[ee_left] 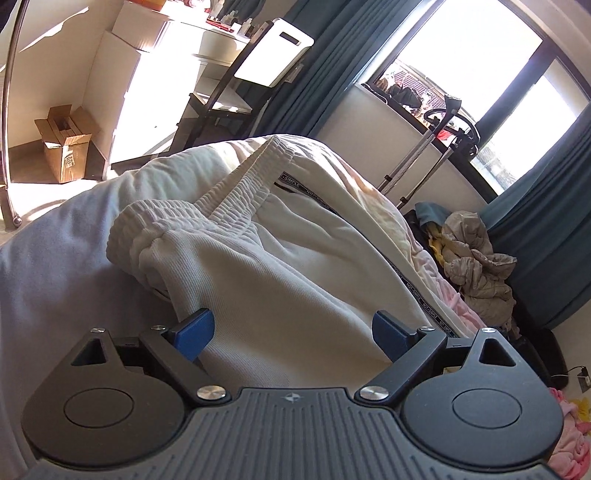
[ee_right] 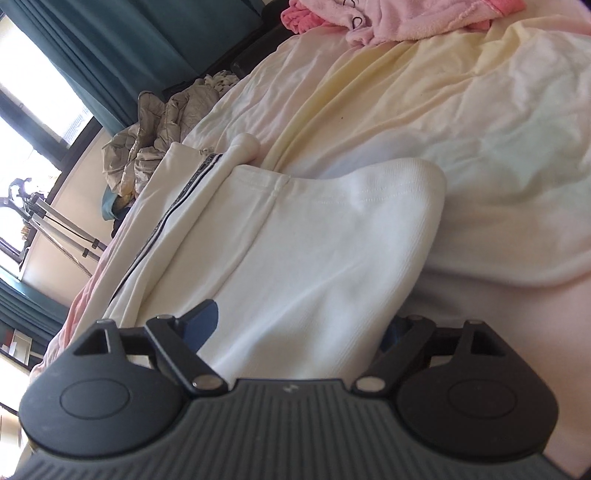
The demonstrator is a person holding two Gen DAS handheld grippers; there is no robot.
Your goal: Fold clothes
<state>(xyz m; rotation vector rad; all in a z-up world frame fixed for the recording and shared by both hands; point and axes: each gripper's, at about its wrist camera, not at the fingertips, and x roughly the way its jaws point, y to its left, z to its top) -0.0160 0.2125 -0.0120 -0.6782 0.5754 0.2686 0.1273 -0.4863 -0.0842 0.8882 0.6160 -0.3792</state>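
White sweatpants (ee_left: 280,266) with an elastic waistband (ee_left: 236,184) and a black lettered side stripe lie on the pale bedsheet (ee_left: 55,258). My left gripper (ee_left: 295,334) is open, its blue pads wide apart, with the pants' fabric lying between them near the waistband end. In the right wrist view the pants' leg end (ee_right: 314,229) with its stitched hem fills the middle. My right gripper (ee_right: 299,328) is open, its pads wide apart with the leg fabric between them; the right pad is mostly hidden by cloth.
A pink garment (ee_right: 399,18) lies at the far side of the bed. A crumpled beige jacket (ee_left: 476,258) sits on a pile beside the bed. A cardboard box (ee_left: 66,144), white drawers, a chair, teal curtains and a window stand beyond.
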